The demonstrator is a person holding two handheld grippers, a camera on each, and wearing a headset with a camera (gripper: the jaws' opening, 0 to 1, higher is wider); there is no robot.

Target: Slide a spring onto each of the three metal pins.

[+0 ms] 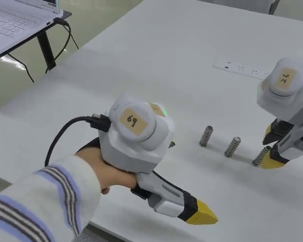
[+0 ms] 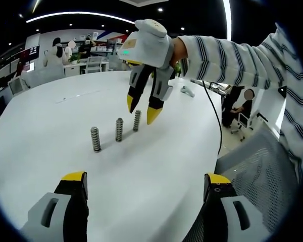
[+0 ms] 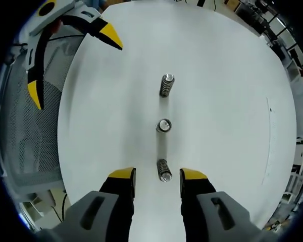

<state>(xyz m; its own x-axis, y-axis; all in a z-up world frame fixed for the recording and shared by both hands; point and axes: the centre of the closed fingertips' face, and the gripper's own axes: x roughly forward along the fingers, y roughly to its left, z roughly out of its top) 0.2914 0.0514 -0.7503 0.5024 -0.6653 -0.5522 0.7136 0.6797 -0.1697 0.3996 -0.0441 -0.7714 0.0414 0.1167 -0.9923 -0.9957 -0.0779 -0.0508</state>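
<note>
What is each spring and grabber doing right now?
Left gripper, open, holding nothing.
Right gripper, open, a jaw each side of one spring.
Near spring, upright between those jaws, ungripped.
Middle spring, upright on the table.
Far spring, upright.
Laptop, open.

A tan sticker (image 1: 133, 122) on top of the left gripper (image 1: 202, 216) reads "69". A second sticker (image 1: 285, 77) on the right gripper (image 1: 270, 147) reads "26".

Left gripper (image 2: 146, 177): jaws spread wide, gripped by a hand (image 1: 108, 176). Right gripper (image 3: 158, 174): jaws apart, narrower, tips pointing down.
</note>
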